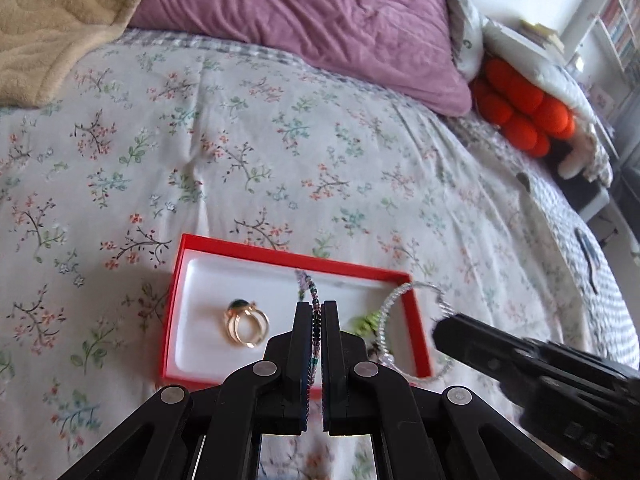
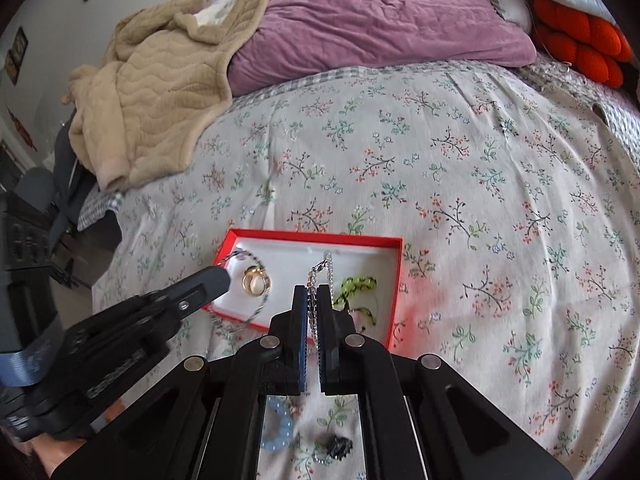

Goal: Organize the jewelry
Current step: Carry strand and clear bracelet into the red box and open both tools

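From the left wrist camera we see our left gripper (image 1: 316,312) closed on a dark beaded chain (image 1: 316,328), which runs up between the two fingers and ends in a small purple charm over the red box (image 1: 280,254). The box lies on the flowered bedspread (image 1: 280,140), and its white inside holds a gold ring with a green stone (image 1: 245,322) to the left of our fingers and a green bit of jewelry (image 1: 366,320) to the right, partly hidden behind the gripper. Our right gripper (image 1: 444,326) comes in from the right, and a silver bracelet (image 1: 404,320) loops from its tip across the right edge of the box. Beyond lie a purple pillow (image 1: 320,20), a beige blanket (image 1: 52,20) and an orange knobbly cushion (image 1: 524,108). From the right wrist camera we see the right gripper (image 2: 313,296) closed on the silver bracelet (image 2: 320,276), whose clasp end stands up between the fingers over the red box (image 2: 308,236). The gold ring (image 2: 256,282) lies at the left of the box and the green piece (image 2: 358,284) at the right, just beside our fingers. The left gripper (image 2: 222,276) reaches in from the left, its tip over the left end of the box with the beaded chain (image 2: 244,256) looping round it. Below, between the arms of the right gripper, a pale blue ring (image 2: 278,420) and a small dark piece (image 2: 338,446) lie on the bedspread (image 2: 480,180), half hidden by the frame.
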Action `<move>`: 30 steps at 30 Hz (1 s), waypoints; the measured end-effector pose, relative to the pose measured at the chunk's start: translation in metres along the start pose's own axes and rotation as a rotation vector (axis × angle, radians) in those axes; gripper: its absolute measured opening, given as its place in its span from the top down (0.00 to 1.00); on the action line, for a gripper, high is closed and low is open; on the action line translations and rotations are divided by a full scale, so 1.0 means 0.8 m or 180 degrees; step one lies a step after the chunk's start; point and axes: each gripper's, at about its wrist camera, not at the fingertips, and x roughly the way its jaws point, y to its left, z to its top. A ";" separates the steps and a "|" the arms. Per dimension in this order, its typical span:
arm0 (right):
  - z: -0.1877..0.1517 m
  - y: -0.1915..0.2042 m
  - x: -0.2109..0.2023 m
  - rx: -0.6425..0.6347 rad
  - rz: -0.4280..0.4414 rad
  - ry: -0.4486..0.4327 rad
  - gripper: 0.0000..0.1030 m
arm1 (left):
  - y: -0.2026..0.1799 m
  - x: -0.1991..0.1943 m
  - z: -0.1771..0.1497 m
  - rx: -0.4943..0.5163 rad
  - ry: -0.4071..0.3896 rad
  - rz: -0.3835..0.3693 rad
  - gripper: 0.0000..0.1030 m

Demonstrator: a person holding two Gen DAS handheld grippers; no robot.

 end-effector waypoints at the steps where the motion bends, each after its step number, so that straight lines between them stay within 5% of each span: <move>1: 0.001 -0.001 0.002 0.0005 0.0005 0.0000 0.96 | 0.004 0.005 0.001 -0.0014 -0.0006 0.0064 1.00; 14: 0.007 0.013 0.035 -0.0136 0.0140 0.0099 0.96 | 0.044 0.039 0.004 -0.0060 0.0124 0.0607 1.00; 23: 0.003 -0.021 0.059 -0.0107 -0.0203 0.0193 0.96 | 0.041 0.040 0.002 -0.0019 0.0143 0.0661 1.00; 30: 0.005 -0.039 0.060 -0.0022 -0.0221 0.0183 0.94 | 0.036 0.038 0.002 0.0020 0.0140 0.0706 1.00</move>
